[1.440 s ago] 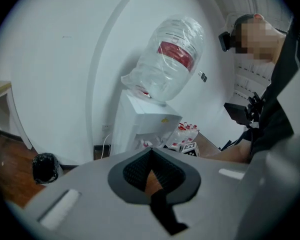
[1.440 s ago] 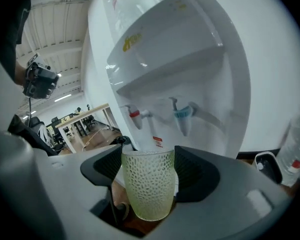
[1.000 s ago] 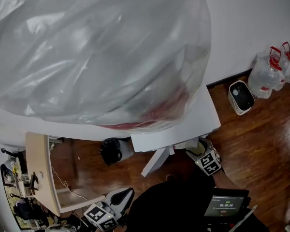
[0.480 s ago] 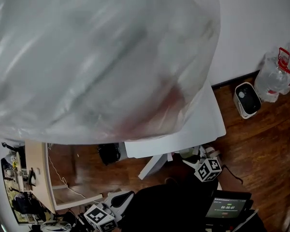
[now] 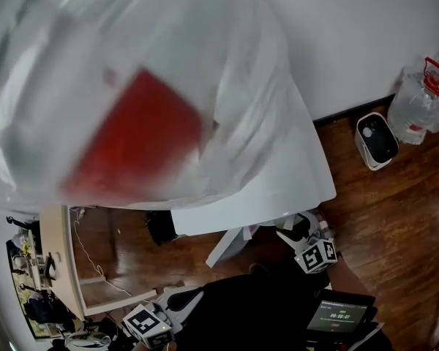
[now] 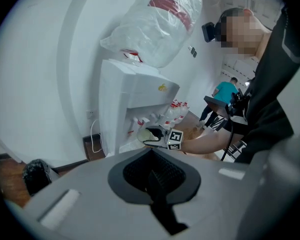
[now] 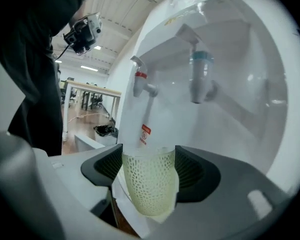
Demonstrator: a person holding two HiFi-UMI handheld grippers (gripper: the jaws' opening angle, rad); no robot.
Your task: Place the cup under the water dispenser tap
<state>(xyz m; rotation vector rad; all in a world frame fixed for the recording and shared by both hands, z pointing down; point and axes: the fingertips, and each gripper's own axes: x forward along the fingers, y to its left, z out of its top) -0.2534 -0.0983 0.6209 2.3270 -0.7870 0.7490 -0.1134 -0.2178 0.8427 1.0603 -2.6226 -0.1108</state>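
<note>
A pale yellow-green cup (image 7: pixel 149 184) with a dotted pattern stands upright between my right gripper's (image 7: pixel 149 173) jaws, which press on its sides. It is in front of the white water dispenser (image 7: pixel 225 109), below and between the red tap (image 7: pixel 140 81) and the blue tap (image 7: pixel 200 76). The left gripper view shows the same cup (image 6: pixel 141 134) and right gripper (image 6: pixel 160 136) at the dispenser's (image 6: pixel 132 96) tap bay. My left gripper (image 6: pixel 152 176) hangs back, its dark pads together with nothing in them. In the head view the plastic-wrapped bottle (image 5: pixel 132 108) hides the taps and the cup.
Water jugs (image 5: pixel 424 93) and a small white appliance (image 5: pixel 375 139) stand by the wall at right. A black bin (image 5: pixel 159 227) and a wooden desk (image 5: pixel 58 262) lie left of the dispenser. A person in teal (image 6: pixel 224 91) stands far back.
The right gripper has rolled about its own axis at the dispenser front. The left gripper has sunk a little. The head view has shifted, and the bottle's red part now shows.
</note>
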